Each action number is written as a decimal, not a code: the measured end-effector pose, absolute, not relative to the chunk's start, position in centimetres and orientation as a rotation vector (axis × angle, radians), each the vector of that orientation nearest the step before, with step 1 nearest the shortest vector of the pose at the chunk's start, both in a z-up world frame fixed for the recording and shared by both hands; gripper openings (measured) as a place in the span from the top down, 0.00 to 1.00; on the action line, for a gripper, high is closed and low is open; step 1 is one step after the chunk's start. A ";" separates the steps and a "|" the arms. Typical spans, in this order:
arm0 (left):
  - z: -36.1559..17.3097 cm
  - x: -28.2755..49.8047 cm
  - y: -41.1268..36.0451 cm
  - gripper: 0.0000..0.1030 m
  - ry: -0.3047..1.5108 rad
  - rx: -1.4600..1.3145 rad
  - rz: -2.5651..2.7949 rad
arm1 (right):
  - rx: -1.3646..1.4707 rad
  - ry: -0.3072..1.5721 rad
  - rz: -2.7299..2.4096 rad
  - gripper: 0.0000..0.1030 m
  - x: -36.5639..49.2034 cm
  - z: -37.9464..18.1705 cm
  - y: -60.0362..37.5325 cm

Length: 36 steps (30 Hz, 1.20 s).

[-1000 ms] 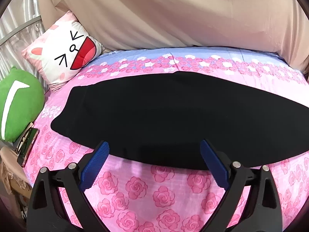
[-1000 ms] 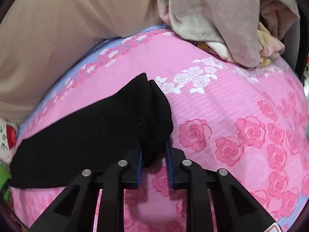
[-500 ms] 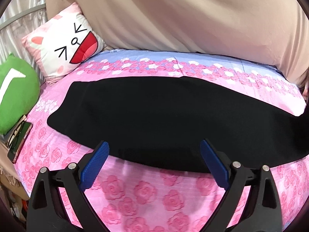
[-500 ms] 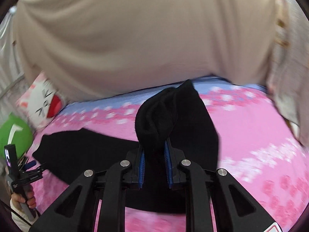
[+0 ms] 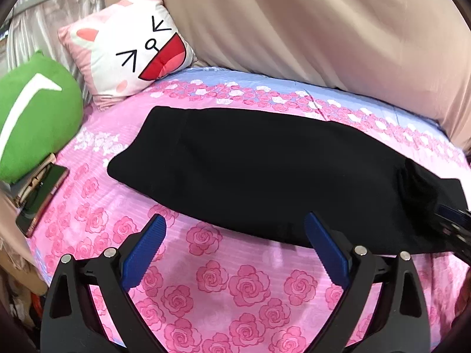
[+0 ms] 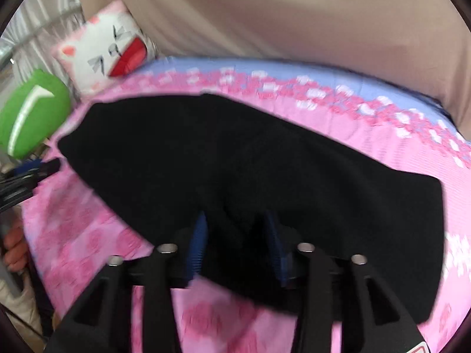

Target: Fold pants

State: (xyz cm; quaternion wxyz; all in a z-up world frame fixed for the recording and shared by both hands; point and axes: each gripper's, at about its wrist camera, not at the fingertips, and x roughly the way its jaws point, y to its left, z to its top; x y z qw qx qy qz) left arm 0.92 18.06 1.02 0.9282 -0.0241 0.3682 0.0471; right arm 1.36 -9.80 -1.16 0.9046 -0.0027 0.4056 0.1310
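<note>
While my right gripper (image 6: 235, 242) pinches a bunch of the black pants (image 5: 250, 173) low in its frame to carry the fold, they lie across the pink bedsheet (image 5: 235, 294). My left gripper (image 5: 235, 248) hangs spread and empty, ready below their near edge.

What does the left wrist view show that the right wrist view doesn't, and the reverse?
Left wrist only: the left gripper open above the bedsheet, and a phone at the bed's edge. Right wrist only: the right gripper, fingers parted around a bunch of the black pants, and a hand at the frame's left edge. Both: the pants, cat pillow, green cushion, beige cover.
</note>
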 end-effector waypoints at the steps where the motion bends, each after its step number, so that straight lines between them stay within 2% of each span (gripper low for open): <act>1: 1.0 1.0 17.9 0.09 0.754 -0.056 0.088 | -0.003 0.804 0.244 0.46 0.0 -0.3 -10.9; 7: 1.0 2.6 13.6 0.09 0.792 -0.134 -0.091 | -0.010 0.809 0.213 0.44 -2.8 0.1 -13.7; 15: 1.0 1.8 10.9 0.09 0.797 -0.037 -0.076 | -0.178 0.845 0.333 0.45 1.6 -3.3 -5.8; 17: 1.1 1.8 11.9 0.09 0.794 -0.029 -0.052 | -0.221 0.827 0.287 0.68 2.9 -4.0 -4.8; 18: 1.0 1.8 12.9 0.09 0.792 -0.032 -0.032 | -0.220 0.823 0.280 0.85 3.2 -4.0 -4.7; 22: 0.7 1.8 16.3 0.09 0.788 -0.071 0.042 | -0.107 0.786 0.272 0.87 4.1 -1.2 -4.6; 24: 0.4 2.0 17.7 0.09 0.796 -0.111 0.058 | -0.106 0.780 0.300 0.84 4.7 -0.7 -3.5; 26: 0.1 2.1 18.2 0.09 0.807 -0.132 0.064 | -0.109 0.853 0.350 0.70 6.2 -2.8 -2.0; 27: 0.0 2.2 18.4 0.09 0.814 -0.135 0.062 | -0.120 0.871 0.340 0.69 6.4 -3.9 -1.6; 28: 0.0 2.0 18.5 0.09 0.816 -0.134 0.059 | -0.120 0.838 0.335 0.64 5.7 -3.7 -1.7; 30: -0.1 1.7 18.4 0.09 0.814 -0.118 0.058 | -0.069 0.835 0.366 0.61 4.1 -2.3 -3.0; 31: -0.2 1.6 18.4 0.09 0.815 -0.109 0.058 | 0.014 0.792 0.352 0.51 2.5 -0.8 -5.4; 33: -0.4 1.5 18.3 0.09 0.817 -0.104 0.060 | 0.120 0.749 0.265 0.41 0.0 0.5 -10.3; 36: -0.5 1.7 17.8 0.09 0.822 -0.122 0.047 | 0.246 0.749 0.066 0.39 -3.4 1.2 -18.2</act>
